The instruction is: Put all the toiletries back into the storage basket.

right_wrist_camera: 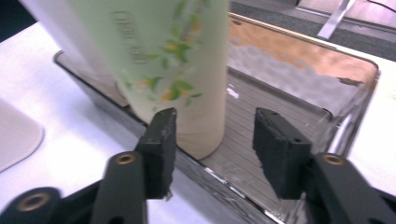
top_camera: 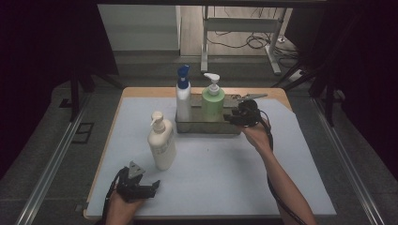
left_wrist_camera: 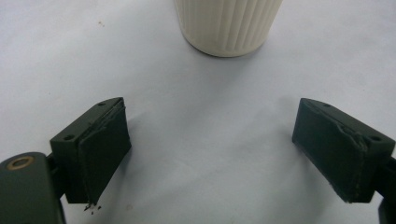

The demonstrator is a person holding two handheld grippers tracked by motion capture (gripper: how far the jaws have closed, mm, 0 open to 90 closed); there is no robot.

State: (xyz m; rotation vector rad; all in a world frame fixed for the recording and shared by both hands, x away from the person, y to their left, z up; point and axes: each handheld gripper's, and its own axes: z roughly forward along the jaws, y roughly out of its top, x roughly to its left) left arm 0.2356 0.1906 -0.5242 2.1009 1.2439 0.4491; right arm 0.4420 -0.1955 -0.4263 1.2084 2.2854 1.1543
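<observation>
I am steering the right gripper point(top_camera: 234, 117) in at the green pump bottle point(top_camera: 212, 101), which is standing upright inside the clear tray point(top_camera: 206, 126), just right of the blue-capped spray bottle point(top_camera: 183, 96) sharing that tray. In the right gripper view the jaws are standing part-way open, about as far apart as the green pump bottle point(right_wrist_camera: 173, 70) is wide, and nothing is sitting between them — the bottle is lying a little to the left of the gap, with one jaw in front of its base and the other over the tray floor.

The left gripper point(top_camera: 141, 187) is resting wide open and empty near the front of the table, pointed at the base of the cream pump bottle point(top_camera: 162, 140), which is standing in front of the tray.

What I am worrying about: with the gap this narrow and off-centre, I judge that one jaw could catch the bottle's side and tip it against the spray bottle, or snag the tray wall point(right_wrist_camera: 224, 179) and drag the whole tray.

The tray is sitting on a pale blue-grey mat point(top_camera: 225, 173) over a wooden tabletop point(top_camera: 141, 91) — beyond it the room is dim, with a grey floor, a white metal frame point(top_camera: 244, 28) and loose cables point(top_camera: 253, 42)
</observation>
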